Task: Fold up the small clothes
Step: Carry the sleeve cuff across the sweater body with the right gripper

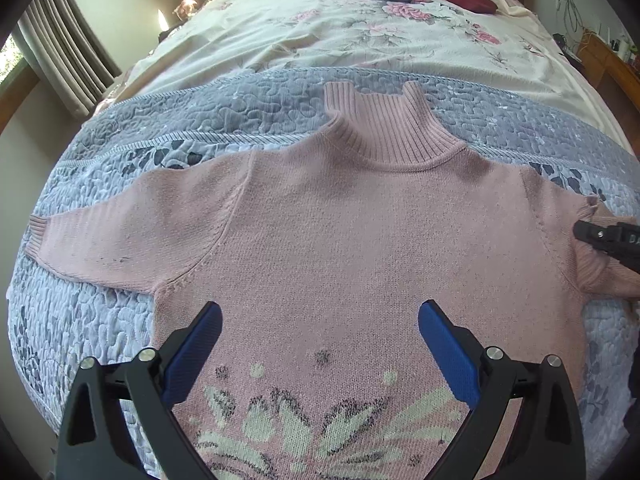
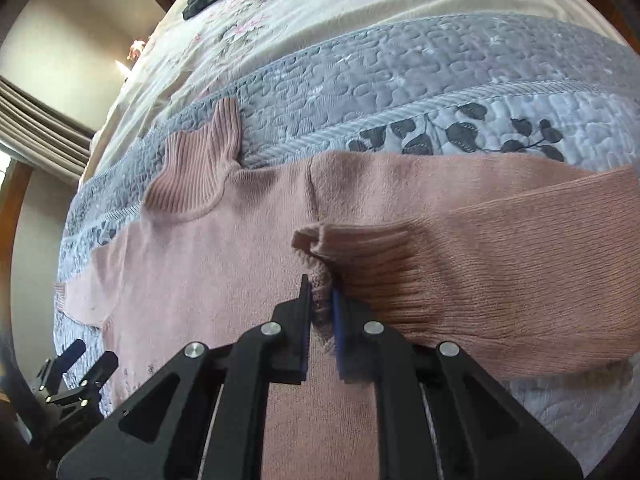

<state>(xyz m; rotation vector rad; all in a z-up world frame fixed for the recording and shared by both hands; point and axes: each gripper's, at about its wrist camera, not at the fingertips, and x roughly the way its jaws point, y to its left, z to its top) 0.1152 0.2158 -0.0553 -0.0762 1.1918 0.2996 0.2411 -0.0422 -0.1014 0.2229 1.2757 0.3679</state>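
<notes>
Folding sleeve inward | sweater (image 1: 360, 240) flat on quilt (image 1: 120, 152), so folds stay even | right gripper (image 2: 321, 300) clamped on cuff (image 2: 360, 264), over sweater chest | left gripper (image 1: 320, 328) open, empty, above sweater hem

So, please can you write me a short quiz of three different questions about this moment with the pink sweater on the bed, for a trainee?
1. True or false: the left tongs are shut on the pink sweater.
2. Which part do the right tongs grip? A) collar B) sleeve cuff C) hem
3. Fill in: the sweater lies on a grey-blue ____.

Key: 1 false, they are open above the sweater's body; 2 B; 3 quilt.
</notes>
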